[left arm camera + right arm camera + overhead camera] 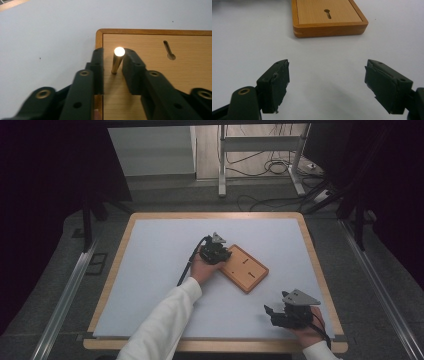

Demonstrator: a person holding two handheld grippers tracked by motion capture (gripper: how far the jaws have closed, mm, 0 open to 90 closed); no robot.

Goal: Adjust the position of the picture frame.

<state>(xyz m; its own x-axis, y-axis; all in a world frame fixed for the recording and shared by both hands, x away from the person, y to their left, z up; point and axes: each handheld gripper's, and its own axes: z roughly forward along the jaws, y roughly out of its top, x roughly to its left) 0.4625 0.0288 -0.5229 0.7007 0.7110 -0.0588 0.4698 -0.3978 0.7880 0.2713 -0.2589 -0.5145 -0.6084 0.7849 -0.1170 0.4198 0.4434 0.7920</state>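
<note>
Now L gripper [112, 72] astride brass pin [117, 60].

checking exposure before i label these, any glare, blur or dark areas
Left gripper view: the pin's top is blown out white and the near jaws are soft. High view: dim, the edges around the table almost black. Right gripper view: evenly lit, faint shadow under the jaws.

We see a table [114, 270] with a pale wooden rim under a light grey-blue mat [160, 250]. Grey carpet [55, 285] surrounds it, with a metal rail [62, 300] along the table's left edge and another rail [380, 290] along its right. Beyond the far edge stand a white cabinet [150, 150], a metal frame [260, 145] and loose black cables [272, 167] on the floor. Both far corners lie in darkness.
</note>
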